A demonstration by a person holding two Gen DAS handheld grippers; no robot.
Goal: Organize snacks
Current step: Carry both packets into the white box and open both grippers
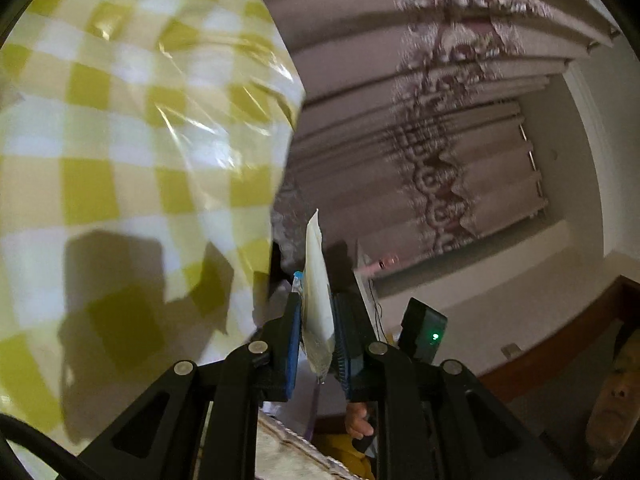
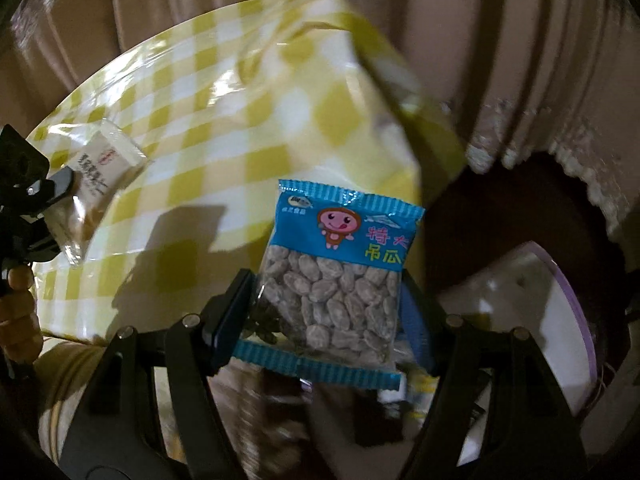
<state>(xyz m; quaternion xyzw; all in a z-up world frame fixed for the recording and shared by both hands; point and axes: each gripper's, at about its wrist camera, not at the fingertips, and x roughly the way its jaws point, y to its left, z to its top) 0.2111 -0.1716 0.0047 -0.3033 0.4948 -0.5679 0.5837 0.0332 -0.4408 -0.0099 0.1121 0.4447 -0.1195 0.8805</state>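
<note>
My left gripper (image 1: 317, 312) is shut on a thin white snack packet (image 1: 316, 292), seen edge-on and standing up between the blue pads. The same white packet (image 2: 96, 176) shows at the left of the right wrist view, pinched by the left gripper (image 2: 66, 186) over the table. My right gripper (image 2: 326, 304) is shut on a blue-topped bag of seeds (image 2: 340, 272), held by its two side edges with its printed face to the camera. Both packets hang above the yellow-and-white checked tablecloth (image 2: 240, 120).
A white tub with a purple rim (image 2: 532, 316) sits at lower right beside the table. Beige patterned curtains (image 1: 432, 140) hang behind. A hand (image 2: 18, 300) grips the left tool. The tablecloth's edge (image 1: 288, 128) drops off to the right.
</note>
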